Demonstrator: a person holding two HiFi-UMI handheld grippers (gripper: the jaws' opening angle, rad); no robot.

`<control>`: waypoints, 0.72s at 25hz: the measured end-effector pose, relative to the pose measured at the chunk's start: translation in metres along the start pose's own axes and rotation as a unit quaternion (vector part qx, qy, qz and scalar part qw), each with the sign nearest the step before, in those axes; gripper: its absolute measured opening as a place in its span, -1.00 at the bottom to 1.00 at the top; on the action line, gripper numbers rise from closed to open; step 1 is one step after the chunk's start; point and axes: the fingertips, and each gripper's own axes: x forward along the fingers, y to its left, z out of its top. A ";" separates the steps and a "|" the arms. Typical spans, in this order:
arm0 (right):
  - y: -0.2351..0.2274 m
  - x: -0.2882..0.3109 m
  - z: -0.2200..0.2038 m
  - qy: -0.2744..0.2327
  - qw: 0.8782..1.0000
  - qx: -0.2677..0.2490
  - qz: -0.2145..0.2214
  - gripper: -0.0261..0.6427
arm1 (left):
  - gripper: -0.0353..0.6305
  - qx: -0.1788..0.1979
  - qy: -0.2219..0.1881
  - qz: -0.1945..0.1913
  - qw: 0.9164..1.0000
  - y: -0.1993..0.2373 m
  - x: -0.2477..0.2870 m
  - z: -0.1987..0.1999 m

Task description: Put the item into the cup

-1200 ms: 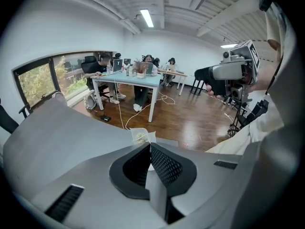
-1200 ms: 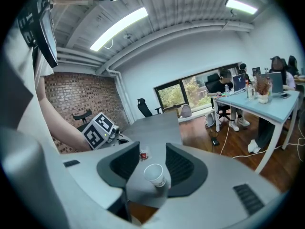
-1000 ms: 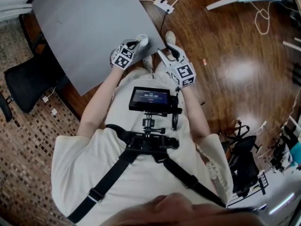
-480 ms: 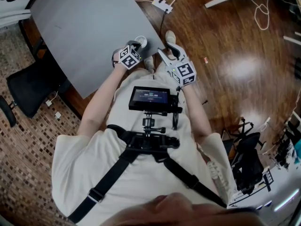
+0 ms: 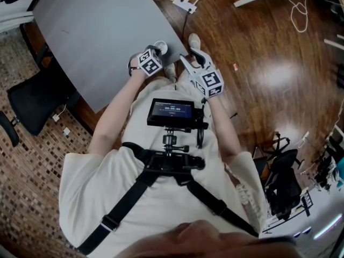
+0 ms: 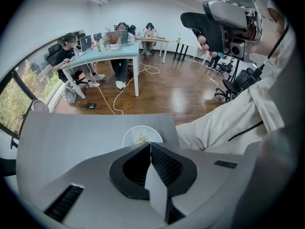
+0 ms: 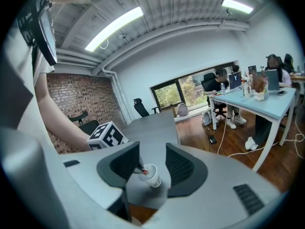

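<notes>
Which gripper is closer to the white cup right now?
Left. The left gripper is right over the white cup; the right gripper hangs beyond the table edge, apart.

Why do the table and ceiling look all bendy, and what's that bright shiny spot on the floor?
Head view: the bright spot on the wooden floor is glare, light bouncing off the polished boards. Left gripper view: the wide-angle lens bends the grey table and leaves the picture's corners dark. Right gripper view: the same kind of lens curves the ceiling light, which shows very bright.
</notes>
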 end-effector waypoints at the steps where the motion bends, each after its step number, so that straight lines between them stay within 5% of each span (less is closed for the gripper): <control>1: 0.000 0.000 0.001 -0.001 1.000 0.001 0.000 -0.37 | -0.89 0.002 0.003 0.005 1.000 0.001 0.001 -0.001; 11: 0.001 0.001 -0.002 0.006 1.000 0.005 0.003 -0.37 | -0.88 0.017 0.037 0.014 0.999 0.002 0.009 -0.008; 18: 0.000 0.001 -0.003 0.001 1.000 0.020 0.005 -0.37 | -0.71 0.016 0.022 0.024 0.999 0.003 0.009 -0.005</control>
